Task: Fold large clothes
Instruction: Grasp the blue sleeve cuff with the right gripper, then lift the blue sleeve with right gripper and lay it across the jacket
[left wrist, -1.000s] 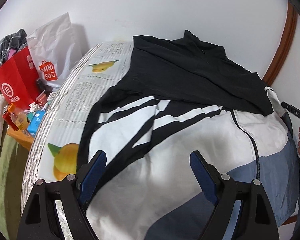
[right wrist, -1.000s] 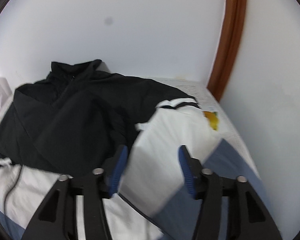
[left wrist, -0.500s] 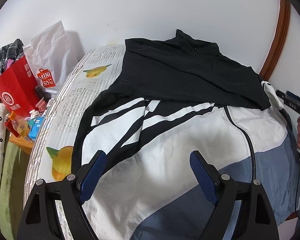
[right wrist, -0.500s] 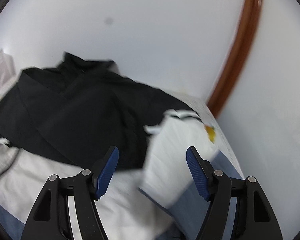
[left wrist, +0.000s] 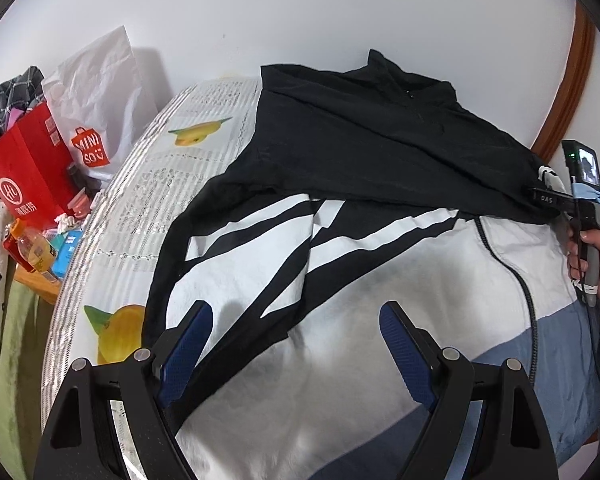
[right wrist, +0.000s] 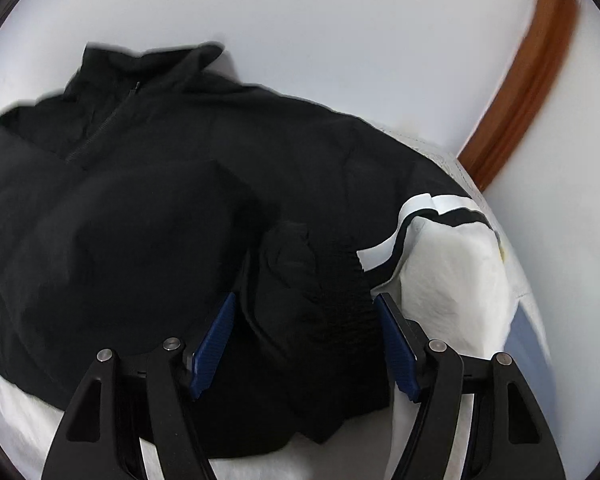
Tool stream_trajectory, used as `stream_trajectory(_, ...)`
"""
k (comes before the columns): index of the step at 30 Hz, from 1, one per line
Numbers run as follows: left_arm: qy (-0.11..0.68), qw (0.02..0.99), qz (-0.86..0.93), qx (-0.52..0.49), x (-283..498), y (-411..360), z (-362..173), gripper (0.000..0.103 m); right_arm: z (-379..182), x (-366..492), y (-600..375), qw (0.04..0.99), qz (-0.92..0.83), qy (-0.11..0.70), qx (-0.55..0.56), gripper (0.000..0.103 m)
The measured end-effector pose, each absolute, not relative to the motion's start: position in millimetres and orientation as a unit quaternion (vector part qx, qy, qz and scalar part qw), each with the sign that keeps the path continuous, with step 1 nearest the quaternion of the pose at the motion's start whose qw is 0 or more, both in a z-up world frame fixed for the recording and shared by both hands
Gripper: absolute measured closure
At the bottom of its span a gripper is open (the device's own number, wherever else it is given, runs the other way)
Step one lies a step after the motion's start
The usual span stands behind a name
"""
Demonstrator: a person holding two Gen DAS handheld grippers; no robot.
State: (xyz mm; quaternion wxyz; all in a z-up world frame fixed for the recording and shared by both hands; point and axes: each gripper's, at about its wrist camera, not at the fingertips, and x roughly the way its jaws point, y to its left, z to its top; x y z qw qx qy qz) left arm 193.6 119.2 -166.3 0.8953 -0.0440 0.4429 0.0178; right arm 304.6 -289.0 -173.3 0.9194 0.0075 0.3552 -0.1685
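A large black, white and blue jacket (left wrist: 380,280) lies spread on the bed, collar toward the wall. Its left sleeve (left wrist: 240,264) is folded in over the body. My left gripper (left wrist: 296,320) hovers open over the white front, with nothing between its fingers. In the right wrist view the right sleeve lies folded across the black chest, its white part (right wrist: 452,272) bunched at the right. My right gripper (right wrist: 304,312) stands open low over the black ribbed cuff (right wrist: 332,292), which lies between the blue pads (right wrist: 216,340) without being squeezed. A hand (left wrist: 596,256) holds that gripper at the jacket's right edge.
The bed sheet (left wrist: 168,184) has a fruit print and ends at a white wall. Left of the bed stand a red paper bag (left wrist: 24,172), a white MINISO bag (left wrist: 96,92) and an orange bottle (left wrist: 30,248). A brown wooden frame (left wrist: 568,92) runs up the right.
The right gripper's jaws widened and it swung from the white sleeve section over to the black cuff, closer to the cloth. The left gripper shifted only slightly, still open.
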Motion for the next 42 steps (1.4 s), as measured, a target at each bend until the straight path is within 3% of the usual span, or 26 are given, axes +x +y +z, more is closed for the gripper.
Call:
stream_trajectory(1, 0.445, 0.894, 0.017, -0.048, 196, 120, -169, 0.019, -174, 305, -290, 0.918, -0.167, 0.358, 0.012, 0.034)
stream_trajectory(2, 0.446, 0.894, 0.016, -0.049, 196, 120, -170, 0.019, -173, 304, -291, 0.919, -0.169, 0.357, 0.013, 0.042)
stream_trajectory(3, 0.447, 0.893, 0.015, -0.050, 197, 120, -171, 0.019, -172, 302, -292, 0.918, -0.180, 0.352, 0.012, 0.053)
stream_trajectory(4, 0.447, 0.893, 0.014, -0.051, 198, 120, -172, 0.019, -172, 301, -293, 0.916, -0.194, 0.352, 0.008, 0.071)
stream_trajectory(9, 0.446, 0.894, 0.011, -0.052, 196, 122, -173, 0.019, -160, 284, -305, 0.924, -0.193, 0.330, 0.033, 0.071)
stream_trajectory(13, 0.444, 0.894, 0.010, -0.056, 193, 124, -171, 0.019, -161, 275, -303, 0.920, -0.191, 0.340, 0.025, 0.057)
stream_trajectory(19, 0.429, 0.902, 0.009, -0.054, 180, 125, -159, 0.019, -166, 260, -298, 0.907, -0.201, 0.370, -0.001, 0.055)
stream_trajectory(27, 0.405, 0.912, 0.022, -0.054, 160, 128, -142, 0.019, -143, 175, -280, 0.933, -0.164, 0.319, 0.021, 0.044)
stream_trajectory(29, 0.397, 0.916, 0.019, -0.048, 154, 126, -137, 0.019, -141, 146, -286, 0.936, -0.166, 0.308, 0.033, 0.034)
stream_trajectory(34, 0.395, 0.917, 0.014, -0.048, 145, 119, -132, 0.019, -148, 74, -319, 0.929, -0.216, 0.296, 0.050, 0.023)
stream_trajectory(42, 0.402, 0.915, -0.015, -0.040, 136, 104, -129, 0.019, -200, -8, -377, 0.894, -0.289, 0.339, 0.056, 0.022)
